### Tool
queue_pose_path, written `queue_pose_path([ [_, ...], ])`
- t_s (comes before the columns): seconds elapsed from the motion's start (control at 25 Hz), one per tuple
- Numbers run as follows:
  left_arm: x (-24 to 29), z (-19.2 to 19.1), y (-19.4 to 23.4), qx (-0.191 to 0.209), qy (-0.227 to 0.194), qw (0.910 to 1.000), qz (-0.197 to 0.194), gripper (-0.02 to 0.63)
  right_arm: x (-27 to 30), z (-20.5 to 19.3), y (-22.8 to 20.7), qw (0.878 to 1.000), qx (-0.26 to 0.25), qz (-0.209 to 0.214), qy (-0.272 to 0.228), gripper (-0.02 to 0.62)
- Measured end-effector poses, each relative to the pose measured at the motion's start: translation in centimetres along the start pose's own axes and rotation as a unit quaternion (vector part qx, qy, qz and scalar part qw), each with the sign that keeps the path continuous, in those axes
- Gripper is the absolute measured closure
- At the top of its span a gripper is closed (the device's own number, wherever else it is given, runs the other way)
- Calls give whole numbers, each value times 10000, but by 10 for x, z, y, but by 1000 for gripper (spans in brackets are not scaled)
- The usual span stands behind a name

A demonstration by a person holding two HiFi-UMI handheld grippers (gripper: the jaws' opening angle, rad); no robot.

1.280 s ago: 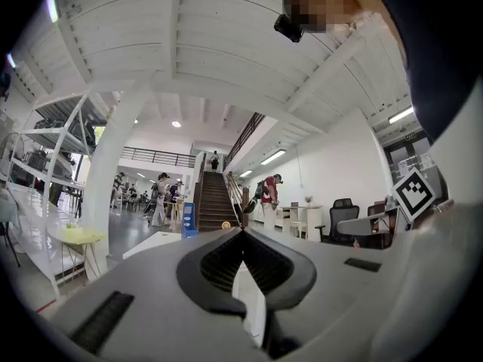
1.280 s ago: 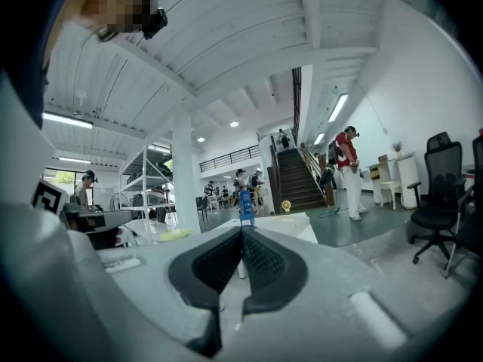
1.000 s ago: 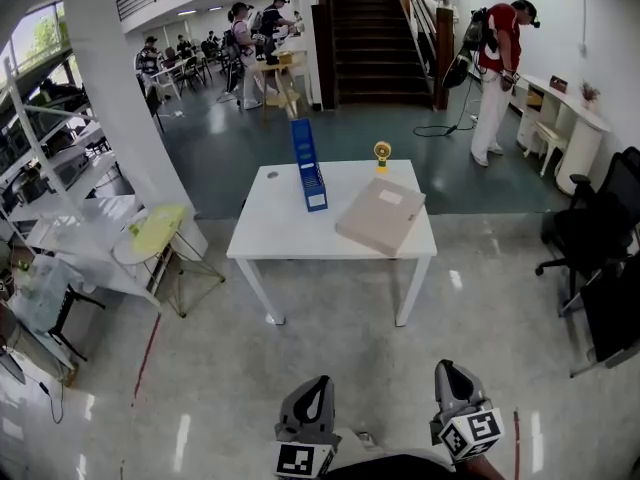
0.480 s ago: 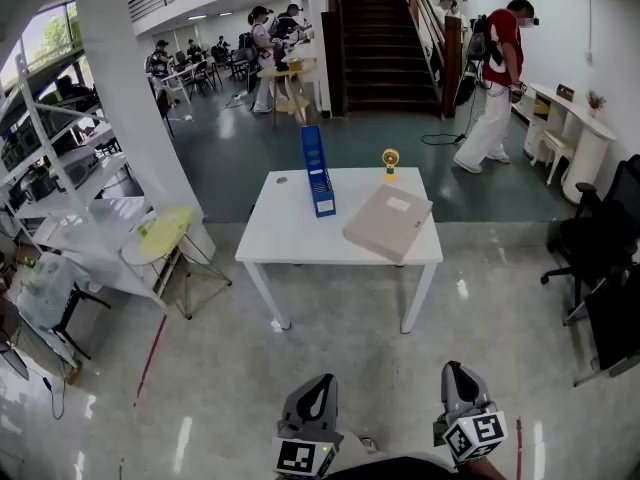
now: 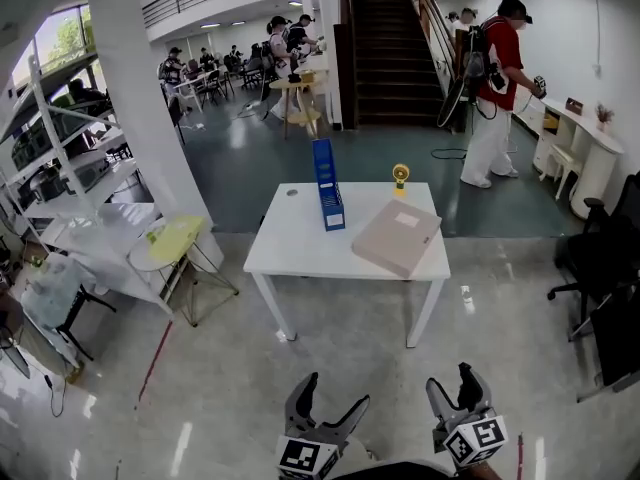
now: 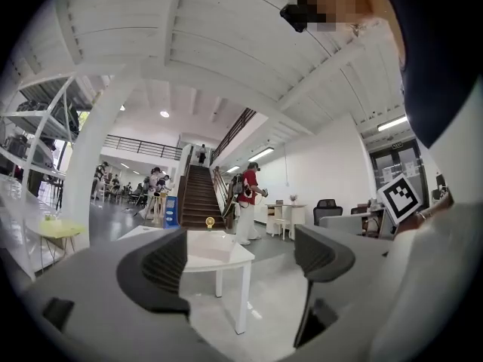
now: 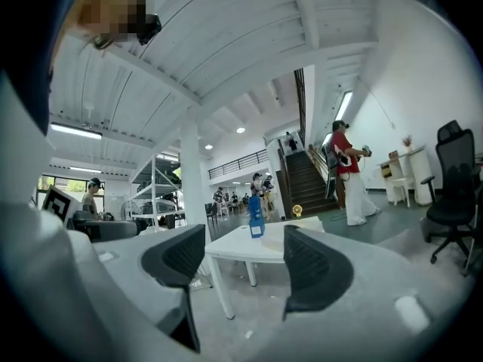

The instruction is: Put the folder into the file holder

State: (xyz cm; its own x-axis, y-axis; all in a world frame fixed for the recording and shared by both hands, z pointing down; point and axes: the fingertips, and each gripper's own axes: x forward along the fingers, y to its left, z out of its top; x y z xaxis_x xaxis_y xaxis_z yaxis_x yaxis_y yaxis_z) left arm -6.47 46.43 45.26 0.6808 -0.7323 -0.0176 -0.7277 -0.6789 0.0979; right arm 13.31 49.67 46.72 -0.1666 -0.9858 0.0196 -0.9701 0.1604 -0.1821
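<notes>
Beige folder (image 5: 397, 238) is seen lying flat on the right part of a white table (image 5: 300, 256), well apart from both grippers; a blue file holder (image 5: 328, 183) is stood upright just to its left, a small yellow fan (image 5: 400, 176) at the far edge. Nearest, the left gripper (image 5: 335, 395) and right gripper (image 5: 450, 380) are held low, jaws opening with nothing between them
</notes>
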Motion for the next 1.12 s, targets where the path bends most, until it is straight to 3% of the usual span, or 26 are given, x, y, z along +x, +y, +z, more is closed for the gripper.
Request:
queue_pose_path([
  [0.08,8,0,3,79,58,9999,-66,78,8,-1,0,10000,6,71,39,276],
  [0.12,12,-1,4,153,123,9998,-101,55,11,-2,0,9999,-5,100,66,276],
  [0.52,34,-20,20,354,436,9983,-126,48,40,-14,-24,9990,-238,-74,375,270],
  [0.72,62,-40,22,440,589,9964,-412,48,71,-23,-36,9988,69,-9,491,236],
  [0.96,124,-48,49,181,550,9966,-590,48,121,-22,-50,9985,28,-90,536,219],
  [1.12,182,-38,56,426,449,9930,-1010,48,158,-14,-65,9982,-232,-184,513,219],
])
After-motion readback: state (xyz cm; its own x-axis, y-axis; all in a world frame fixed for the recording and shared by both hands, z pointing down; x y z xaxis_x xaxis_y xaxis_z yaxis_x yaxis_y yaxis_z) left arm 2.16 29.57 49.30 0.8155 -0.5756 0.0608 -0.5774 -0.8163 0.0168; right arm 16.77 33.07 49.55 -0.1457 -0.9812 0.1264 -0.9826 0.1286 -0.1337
